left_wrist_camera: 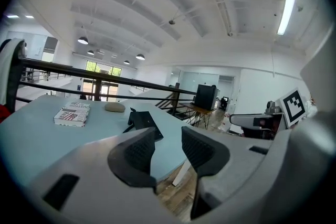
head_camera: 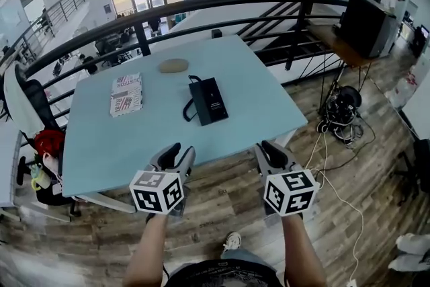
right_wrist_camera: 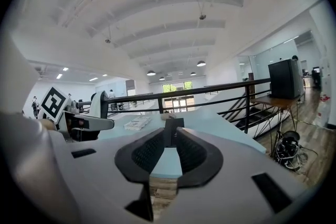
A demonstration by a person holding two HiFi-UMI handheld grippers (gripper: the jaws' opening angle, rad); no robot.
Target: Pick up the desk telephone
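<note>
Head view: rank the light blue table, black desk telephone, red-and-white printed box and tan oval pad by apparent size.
1. light blue table
2. black desk telephone and red-and-white printed box: too alike to rank
3. tan oval pad, smallest

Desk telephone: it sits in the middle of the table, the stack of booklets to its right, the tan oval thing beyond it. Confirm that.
One detail is wrong. The head view shows the stack of booklets to the left of the desk telephone, not to its right. The rest stands: the telephone sits in the middle of the table, and the tan oval thing lies beyond it.
</note>
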